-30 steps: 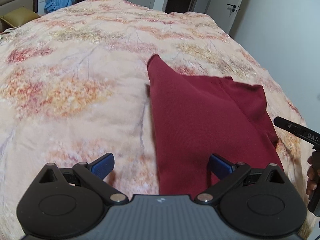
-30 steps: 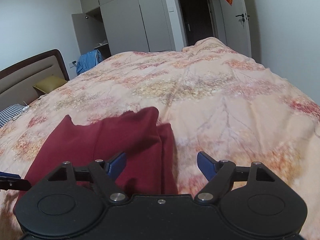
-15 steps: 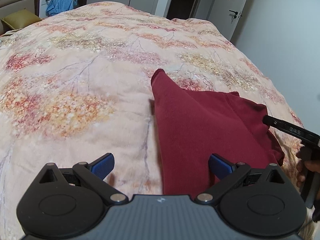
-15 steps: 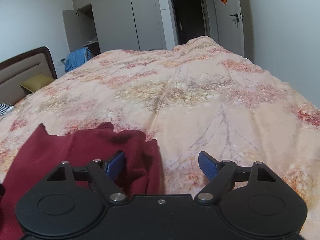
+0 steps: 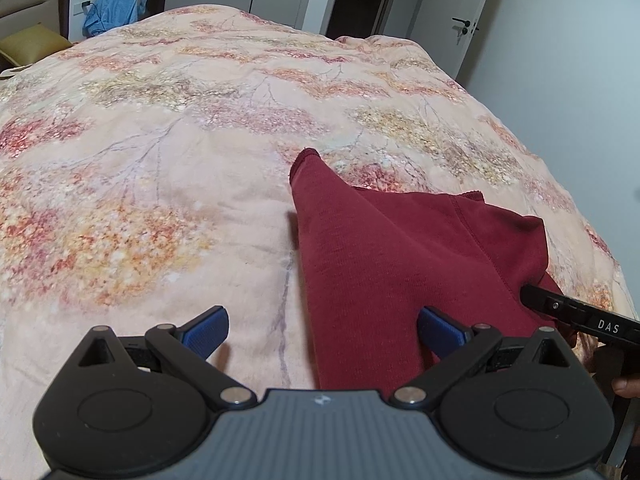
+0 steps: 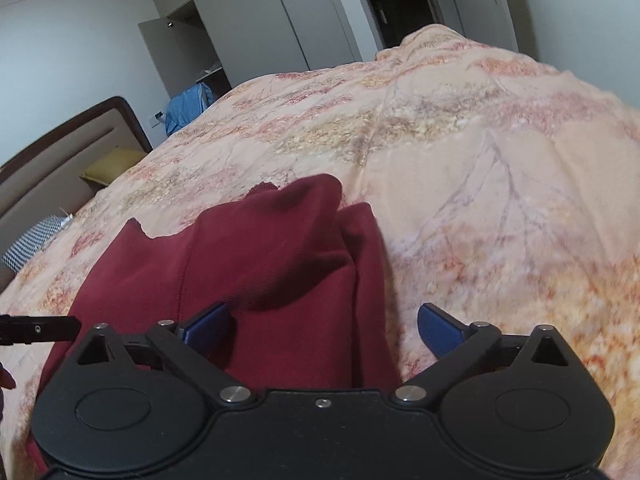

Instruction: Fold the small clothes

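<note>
1. While the floral bed (image 5: 168,184) filled both views, the maroon garment (image 5: 392,264) lay on it toward the edge nearest the person, already part folded, with one pointed end reaching toward the bed's middle.
2. A doubled flap (image 6: 304,240) sat bunched along the garment's right side, its layers uneven.
3. The right tool (image 6: 323,322) had just spread its jaws wide above that flap; nothing sat clamped between them, so the flap looked freshly let go.
4. The left tool (image 5: 322,326) stood with jaws apart over the garment's left edge, holding nothing.
5. Judged from this, one fold was laid, and another grasp seemed due next.
</note>
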A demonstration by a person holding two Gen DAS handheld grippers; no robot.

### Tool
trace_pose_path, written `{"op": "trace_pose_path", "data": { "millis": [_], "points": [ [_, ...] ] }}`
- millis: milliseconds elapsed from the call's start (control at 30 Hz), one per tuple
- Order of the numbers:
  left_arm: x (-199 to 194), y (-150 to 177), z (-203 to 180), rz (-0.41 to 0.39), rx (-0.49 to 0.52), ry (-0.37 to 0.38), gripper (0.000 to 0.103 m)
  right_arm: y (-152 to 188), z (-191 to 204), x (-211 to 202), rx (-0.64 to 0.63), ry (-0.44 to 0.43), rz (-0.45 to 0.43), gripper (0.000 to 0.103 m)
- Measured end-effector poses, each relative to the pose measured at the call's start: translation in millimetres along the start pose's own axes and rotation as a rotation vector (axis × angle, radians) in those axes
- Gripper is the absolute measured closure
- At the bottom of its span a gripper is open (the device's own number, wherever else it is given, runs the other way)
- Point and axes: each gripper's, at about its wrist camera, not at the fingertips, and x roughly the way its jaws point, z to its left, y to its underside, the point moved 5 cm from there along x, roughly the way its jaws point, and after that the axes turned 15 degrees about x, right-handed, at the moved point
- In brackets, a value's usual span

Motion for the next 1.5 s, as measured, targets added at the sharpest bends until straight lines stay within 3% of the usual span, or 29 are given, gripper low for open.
{"op": "trace_pose_path", "data": {
  "millis": [700, 900, 1233, 1500],
  "points": [
    [21.7, 12.2, 5.5, 0.035, -0.083, 0.05, 0.0, 14.7, -4.9, 2.2, -0.01, -0.003, -0.083, 0.001],
    [20.8, 10.6, 6.3, 0.043, -0.102, 0.062, 0.0, 18.3, 1.7, -4.7, -0.009, -0.043, -0.093, 0.022],
    [15.6, 2.4, -4.6, 0.038, -0.082, 0.105, 0.019, 19.6, 8.0, -11.4, -0.005, -0.022, -0.113, 0.034],
    [11.7, -6.6, -16.9, 0.043, -0.038, 0.105, 0.037, 20.9, 19.7, -18.1, -0.039, -0.018, -0.117, 0.055]
  ]
}}
